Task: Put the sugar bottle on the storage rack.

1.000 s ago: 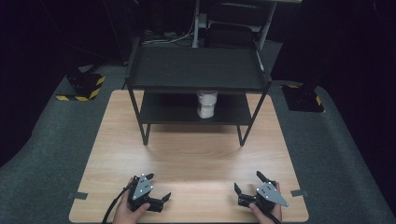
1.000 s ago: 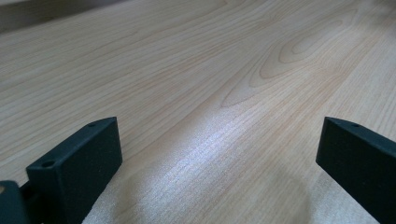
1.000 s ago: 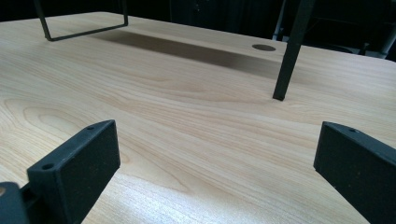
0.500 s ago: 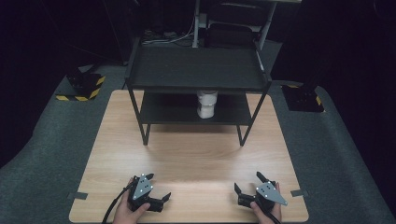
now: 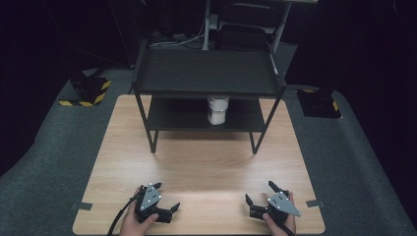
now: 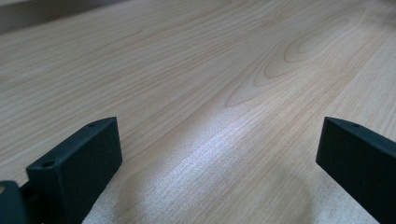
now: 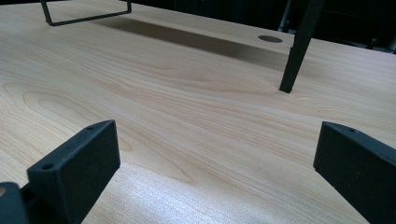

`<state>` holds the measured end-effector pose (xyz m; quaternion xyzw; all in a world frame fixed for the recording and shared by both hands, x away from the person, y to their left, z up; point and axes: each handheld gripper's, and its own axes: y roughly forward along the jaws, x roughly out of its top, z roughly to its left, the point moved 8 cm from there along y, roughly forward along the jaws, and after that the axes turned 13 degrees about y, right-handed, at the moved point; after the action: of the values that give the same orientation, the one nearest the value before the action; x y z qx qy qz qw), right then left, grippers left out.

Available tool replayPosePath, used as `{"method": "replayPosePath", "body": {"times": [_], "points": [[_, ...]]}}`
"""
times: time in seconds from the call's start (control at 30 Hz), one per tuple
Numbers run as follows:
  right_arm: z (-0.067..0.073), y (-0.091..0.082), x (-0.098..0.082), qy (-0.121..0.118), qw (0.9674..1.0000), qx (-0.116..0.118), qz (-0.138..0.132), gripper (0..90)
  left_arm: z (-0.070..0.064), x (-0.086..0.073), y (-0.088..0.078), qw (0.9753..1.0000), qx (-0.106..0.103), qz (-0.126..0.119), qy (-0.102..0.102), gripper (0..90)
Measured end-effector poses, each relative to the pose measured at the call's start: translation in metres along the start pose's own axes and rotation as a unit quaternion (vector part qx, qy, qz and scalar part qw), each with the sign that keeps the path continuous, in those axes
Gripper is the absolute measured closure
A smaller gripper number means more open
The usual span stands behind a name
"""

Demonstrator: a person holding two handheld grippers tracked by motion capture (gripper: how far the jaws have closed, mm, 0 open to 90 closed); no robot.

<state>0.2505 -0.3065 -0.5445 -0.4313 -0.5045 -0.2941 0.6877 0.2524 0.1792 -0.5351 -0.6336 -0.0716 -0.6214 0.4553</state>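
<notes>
Both grippers rest low on the wooden table (image 5: 206, 167) near its front edge, each held in a hand. My left gripper (image 5: 167, 195) is open, its jaws spread wide with nothing between them. In its own view the left gripper (image 6: 219, 154) looks along bare wood. My right gripper (image 5: 259, 191) is open too and holds nothing. Ahead of the right gripper (image 7: 217, 154) stands a black rack leg (image 7: 299, 46). A white container (image 5: 217, 109) sits on the lower shelf of the black rack (image 5: 206, 71) at the back of the table.
The two-tier black rack spans the far half of the table on thin legs (image 5: 257, 140). Its base bar (image 7: 84, 18) lies on the wood. A round grommet (image 7: 270, 38) is set in the tabletop. Grey carpet (image 5: 54, 147) surrounds the table, and yellow-striped stands (image 5: 86, 96) sit on it.
</notes>
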Motion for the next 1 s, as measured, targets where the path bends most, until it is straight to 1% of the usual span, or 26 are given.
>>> {"method": "replayPosePath", "body": {"times": [0.2,0.63,1.0], "points": [[-0.0001,0.0003,0.0006,0.001,1.0,0.002,0.003,0.0,-0.0011,-0.0005,-0.0005,1.0,0.001,-0.003,0.002,0.6],[-0.0028,0.0028,0.0027,0.019,0.9998,0.002,0.009,0.0,-0.0026,-0.0007,-0.0017,1.0,0.004,-0.002,0.005,0.6],[-0.0035,0.0025,0.0022,0.021,0.9997,0.005,0.007,0.0,-0.0025,-0.0007,-0.0017,1.0,0.003,-0.002,0.005,0.6]]}}
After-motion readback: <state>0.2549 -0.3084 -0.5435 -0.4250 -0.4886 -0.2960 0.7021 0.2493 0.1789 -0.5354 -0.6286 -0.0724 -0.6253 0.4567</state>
